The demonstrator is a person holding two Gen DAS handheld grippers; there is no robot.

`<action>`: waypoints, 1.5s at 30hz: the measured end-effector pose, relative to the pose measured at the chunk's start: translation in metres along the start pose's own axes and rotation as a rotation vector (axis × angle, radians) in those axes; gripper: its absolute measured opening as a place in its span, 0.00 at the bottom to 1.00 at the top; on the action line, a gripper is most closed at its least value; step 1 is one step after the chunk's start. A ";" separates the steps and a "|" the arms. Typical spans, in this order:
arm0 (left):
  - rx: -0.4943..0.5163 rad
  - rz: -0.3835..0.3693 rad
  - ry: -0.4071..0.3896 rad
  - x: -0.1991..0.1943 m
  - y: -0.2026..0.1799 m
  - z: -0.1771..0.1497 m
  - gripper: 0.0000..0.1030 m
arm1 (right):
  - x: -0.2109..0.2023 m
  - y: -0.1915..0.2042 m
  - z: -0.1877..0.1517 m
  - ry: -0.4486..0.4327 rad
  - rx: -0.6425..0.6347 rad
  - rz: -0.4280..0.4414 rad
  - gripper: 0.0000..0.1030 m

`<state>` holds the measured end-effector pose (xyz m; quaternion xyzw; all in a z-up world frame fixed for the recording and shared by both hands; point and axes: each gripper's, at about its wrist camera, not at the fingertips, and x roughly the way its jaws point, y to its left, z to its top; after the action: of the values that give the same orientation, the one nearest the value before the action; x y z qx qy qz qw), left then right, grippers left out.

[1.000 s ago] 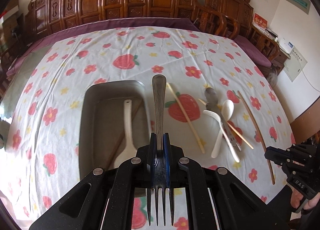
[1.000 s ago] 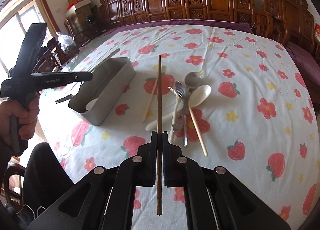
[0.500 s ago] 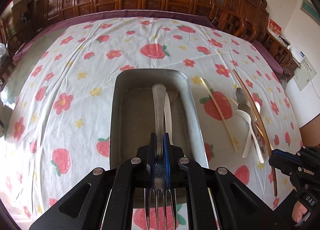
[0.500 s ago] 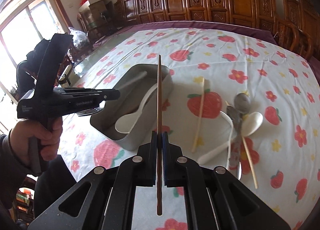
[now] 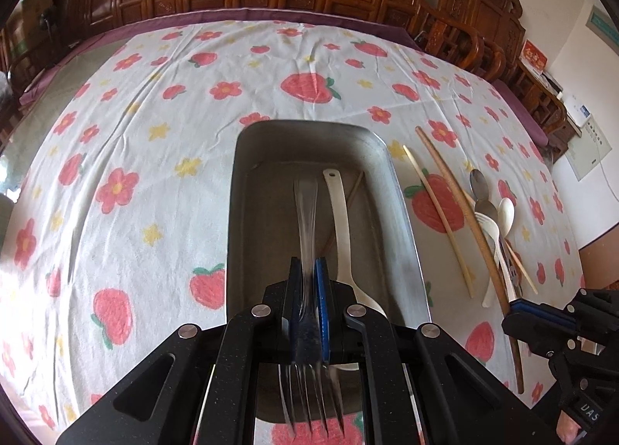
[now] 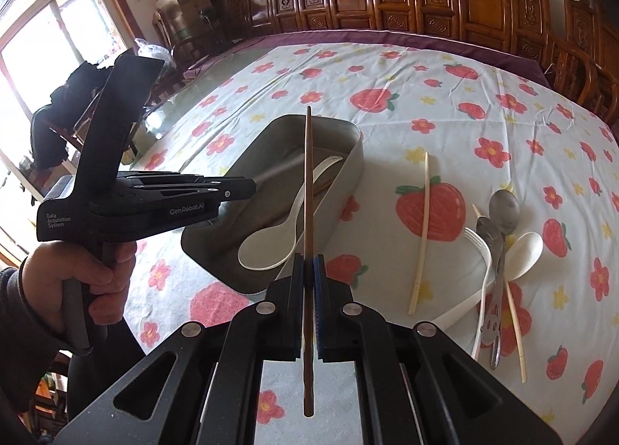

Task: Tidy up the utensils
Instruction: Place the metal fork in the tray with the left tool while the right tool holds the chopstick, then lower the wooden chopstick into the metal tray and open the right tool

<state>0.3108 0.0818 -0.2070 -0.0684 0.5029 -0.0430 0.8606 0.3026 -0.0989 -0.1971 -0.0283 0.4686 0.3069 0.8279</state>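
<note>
My left gripper (image 5: 308, 271) is shut on a metal fork (image 5: 307, 220). Its blurred handle points forward over the metal tray (image 5: 402, 220), and its tines point back at the camera. In the tray lie a white spoon (image 5: 342, 228) and a thin chopstick (image 5: 354, 189). My right gripper (image 6: 308, 263) is shut on a dark brown chopstick (image 6: 308, 182), whose tip reaches over the tray (image 6: 348, 174) near its right wall. In the right wrist view the left gripper (image 6: 247, 187) hangs over the tray's left side.
On the strawberry cloth right of the tray lie a pale chopstick (image 6: 421, 228), two metal spoons (image 6: 503, 205), a white plastic fork (image 6: 483, 271), a white spoon (image 6: 522, 251) and another pale chopstick (image 6: 514, 313). Carved wooden chairs line the table's far edge.
The left gripper has carried the fork from beside the tray to over its middle. The right gripper has swung left with the brown chopstick, from above the utensil pile to the tray.
</note>
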 end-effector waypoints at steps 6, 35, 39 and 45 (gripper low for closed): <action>0.004 -0.016 -0.039 -0.021 0.006 0.000 0.08 | 0.006 0.008 0.012 -0.008 0.000 0.004 0.06; 0.055 0.129 -0.278 -0.117 0.048 -0.034 0.82 | 0.069 0.017 0.061 -0.004 0.164 0.057 0.06; 0.050 0.132 -0.287 -0.118 0.047 -0.039 0.83 | 0.080 0.020 0.058 0.016 0.161 0.061 0.06; 0.009 0.118 -0.283 -0.116 0.054 -0.044 0.83 | 0.086 0.024 0.054 0.028 0.128 0.056 0.08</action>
<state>0.2158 0.1487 -0.1377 -0.0403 0.3795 0.0155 0.9242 0.3622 -0.0201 -0.2294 0.0333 0.4995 0.2989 0.8124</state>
